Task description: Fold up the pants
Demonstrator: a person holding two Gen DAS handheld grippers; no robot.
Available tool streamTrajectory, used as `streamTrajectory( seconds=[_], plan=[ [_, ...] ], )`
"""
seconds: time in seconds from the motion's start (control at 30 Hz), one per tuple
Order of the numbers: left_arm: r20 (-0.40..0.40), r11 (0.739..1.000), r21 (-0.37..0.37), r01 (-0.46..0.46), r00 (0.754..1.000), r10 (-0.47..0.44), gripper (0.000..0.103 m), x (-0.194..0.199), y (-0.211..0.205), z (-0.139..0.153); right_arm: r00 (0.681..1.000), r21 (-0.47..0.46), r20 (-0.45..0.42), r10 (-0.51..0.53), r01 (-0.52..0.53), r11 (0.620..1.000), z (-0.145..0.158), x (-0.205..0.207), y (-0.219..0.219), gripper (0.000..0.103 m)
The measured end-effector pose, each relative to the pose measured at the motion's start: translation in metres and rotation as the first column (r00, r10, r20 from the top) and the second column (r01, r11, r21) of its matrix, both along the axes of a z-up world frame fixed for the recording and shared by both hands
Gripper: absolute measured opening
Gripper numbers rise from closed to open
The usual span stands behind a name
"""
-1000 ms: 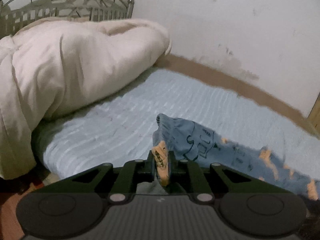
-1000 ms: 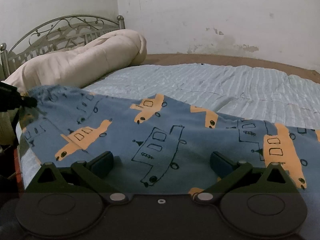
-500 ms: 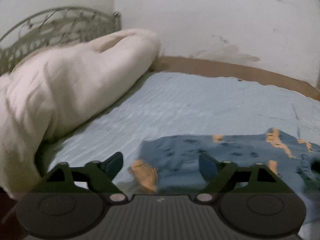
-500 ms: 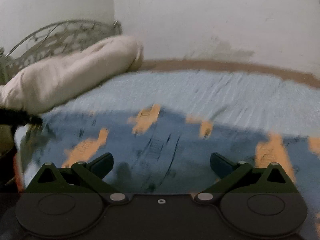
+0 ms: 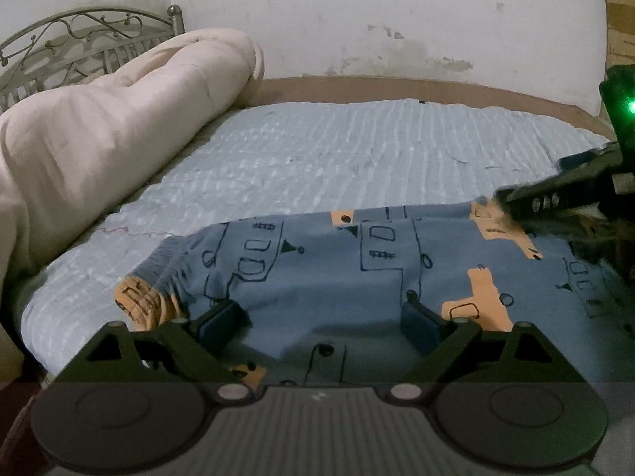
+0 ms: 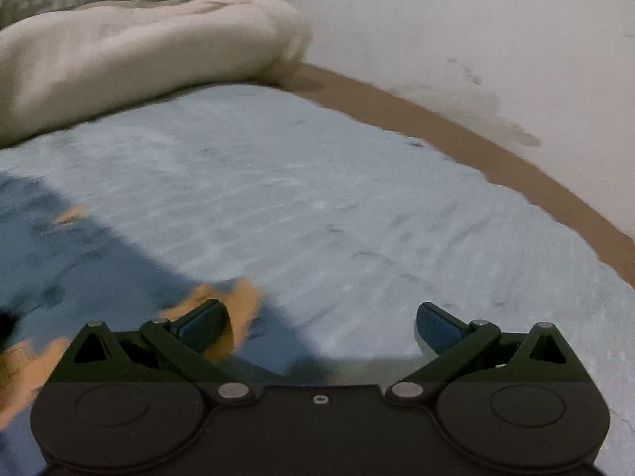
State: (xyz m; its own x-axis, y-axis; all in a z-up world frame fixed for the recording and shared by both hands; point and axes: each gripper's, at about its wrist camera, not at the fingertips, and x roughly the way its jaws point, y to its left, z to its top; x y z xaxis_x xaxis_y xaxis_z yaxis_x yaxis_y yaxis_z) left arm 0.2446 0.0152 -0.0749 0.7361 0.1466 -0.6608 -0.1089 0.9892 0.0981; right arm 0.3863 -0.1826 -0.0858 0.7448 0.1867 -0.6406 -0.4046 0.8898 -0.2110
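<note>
pants lay flat along the bed's near edge, long axis left-right | left claw wide, empty, over their middle | right claw wide, empty, pants to its left | left claw nearer

Two matte black handheld grippers are showing matching builds: the left gripper and right gripper are each wearing dark blue pads on angled linkage arms, silver pivot screws, round housings and a ribbed centre plate; a green light is glowing.
</note>
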Motion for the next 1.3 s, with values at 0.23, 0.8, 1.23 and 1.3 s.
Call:
streamTrajectory(
  seconds=[0.23, 0.8, 1.23, 1.3],
  plan=[
    [0.048, 1.000, -0.018, 0.000, 0.999, 0.001, 0.097, -0.007, -0.008, 0.018, 0.971, 0.068, 0.090, -0.221, 0.215, 0.974, 0.023, -0.023, -0.048, 0.102],
    [0.038, 0.991, -0.002, 0.133, 0.990, -0.132, 0.100, -0.014, -0.075, 0.018, 0.851, -0.017, 0.130, -0.510, 0.516, 0.857, 0.013, -0.059, -0.201, 0.102],
    [-0.010, 0.970, -0.037, 0.239, 0.971, -0.239, 0.102, -0.004, -0.133, 0.000, 0.851, -0.036, 0.152, -0.502, 0.513, 0.858, 0.014, -0.162, -0.238, 0.102],
    [-0.012, 0.972, -0.049, 0.231, 0.973, -0.232, 0.102, -0.004, -0.133, 0.001, 0.778, -0.060, 0.186, -0.600, 0.618, 0.784, 0.016, -0.164, -0.263, 0.102]
  ],
)
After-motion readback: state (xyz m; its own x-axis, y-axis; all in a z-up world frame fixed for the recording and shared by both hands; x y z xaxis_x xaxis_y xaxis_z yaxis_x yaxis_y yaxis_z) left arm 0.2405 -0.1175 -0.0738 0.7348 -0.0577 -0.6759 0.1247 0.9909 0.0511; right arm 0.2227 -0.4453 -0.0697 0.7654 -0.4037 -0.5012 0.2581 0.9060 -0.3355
